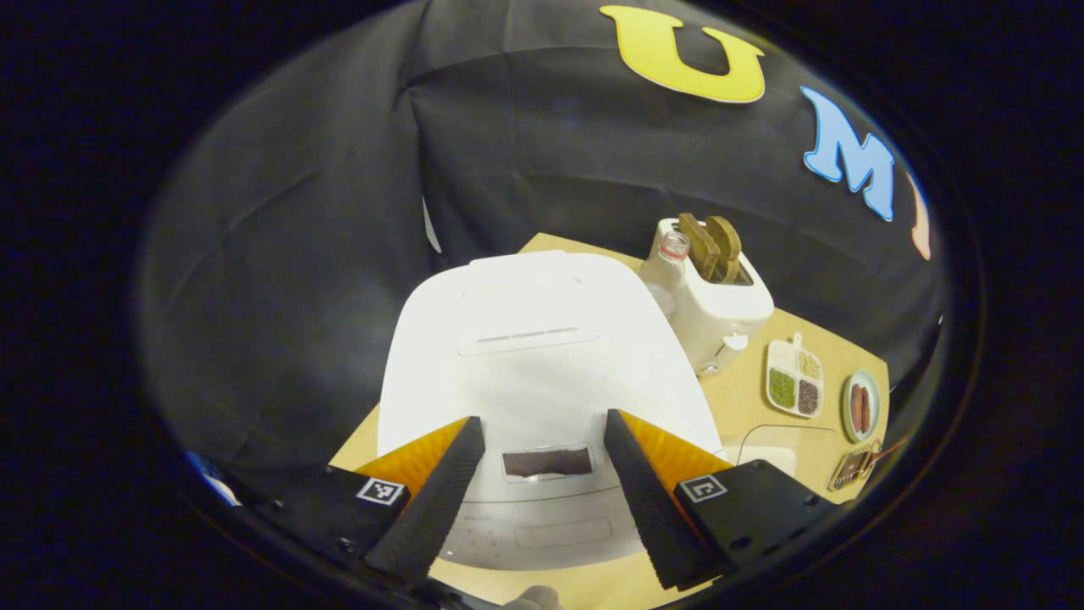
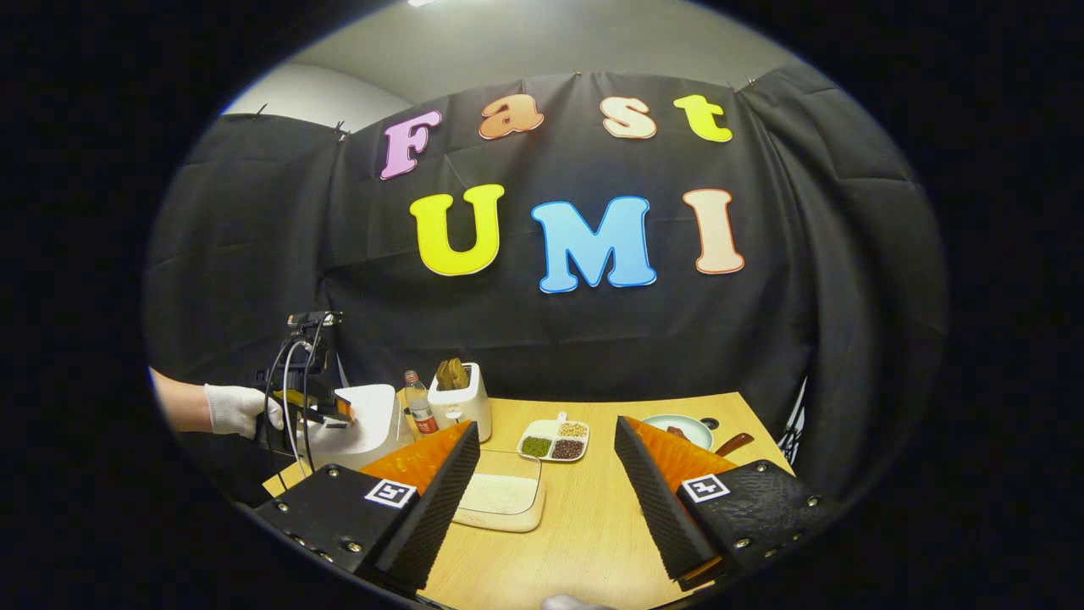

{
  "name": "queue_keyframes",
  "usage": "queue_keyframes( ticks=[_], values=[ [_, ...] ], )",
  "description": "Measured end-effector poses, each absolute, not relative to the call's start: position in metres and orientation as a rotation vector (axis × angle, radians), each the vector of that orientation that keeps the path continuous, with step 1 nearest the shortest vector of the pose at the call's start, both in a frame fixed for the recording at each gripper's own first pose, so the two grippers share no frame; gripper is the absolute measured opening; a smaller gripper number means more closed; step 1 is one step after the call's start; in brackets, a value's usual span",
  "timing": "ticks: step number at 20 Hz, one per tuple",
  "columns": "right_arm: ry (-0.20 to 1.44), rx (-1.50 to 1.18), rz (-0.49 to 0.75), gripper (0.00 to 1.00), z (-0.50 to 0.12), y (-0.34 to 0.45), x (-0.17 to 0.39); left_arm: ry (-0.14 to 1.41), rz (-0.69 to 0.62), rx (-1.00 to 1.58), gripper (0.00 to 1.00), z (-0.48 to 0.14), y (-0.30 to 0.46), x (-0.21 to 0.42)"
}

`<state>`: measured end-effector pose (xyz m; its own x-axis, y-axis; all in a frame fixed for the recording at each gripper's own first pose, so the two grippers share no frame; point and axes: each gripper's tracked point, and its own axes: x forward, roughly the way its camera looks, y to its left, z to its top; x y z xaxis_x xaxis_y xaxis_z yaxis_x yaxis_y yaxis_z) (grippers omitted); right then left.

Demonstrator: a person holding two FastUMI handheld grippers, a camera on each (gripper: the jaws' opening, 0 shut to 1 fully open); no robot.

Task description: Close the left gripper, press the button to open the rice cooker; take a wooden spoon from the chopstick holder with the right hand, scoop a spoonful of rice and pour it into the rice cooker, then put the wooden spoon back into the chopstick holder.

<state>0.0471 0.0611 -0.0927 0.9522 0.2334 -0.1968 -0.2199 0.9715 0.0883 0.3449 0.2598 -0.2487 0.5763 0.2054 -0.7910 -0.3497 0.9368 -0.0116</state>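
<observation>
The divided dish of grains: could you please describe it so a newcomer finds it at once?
On the wooden table, look just right of the white toaster. The divided dish sits there, white and handled. Unlike the clear rice container nearer us, it holds separate green, dark and pale heaps.

Toaster [image 2: 458, 398], bottle [image 2: 418, 404], divided dish [image 2: 555, 441], pan [image 2: 679, 426]

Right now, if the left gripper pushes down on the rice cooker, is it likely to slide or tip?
Probably neither. The rice cooker looks broad and squat, sitting flat on the table, so it should resist tipping. Its smooth lid might let the open left gripper skid slightly.
</observation>
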Motion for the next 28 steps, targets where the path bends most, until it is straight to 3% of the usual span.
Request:
queue_keyframes(
  ticks=[8,13,23,28],
  values=[
    [0.200,0.056,0.235,0.98,-0.085,0.062,0.050,0.903,0.322,-0.122,1.00,-0.246,0.265,0.343],
    [0.161,0.032,0.222,0.98,-0.069,0.060,0.048,0.691,0.284,-0.111,1.00,-0.180,0.252,0.351],
    [0.016,0.066,0.116,0.98,-0.015,0.039,0.043,0.148,0.118,-0.069,0.99,0.033,0.210,0.280],
    [-0.005,0.051,0.087,0.98,-0.002,0.034,0.038,0.076,0.099,-0.043,0.98,0.053,0.203,0.249]
  ],
)
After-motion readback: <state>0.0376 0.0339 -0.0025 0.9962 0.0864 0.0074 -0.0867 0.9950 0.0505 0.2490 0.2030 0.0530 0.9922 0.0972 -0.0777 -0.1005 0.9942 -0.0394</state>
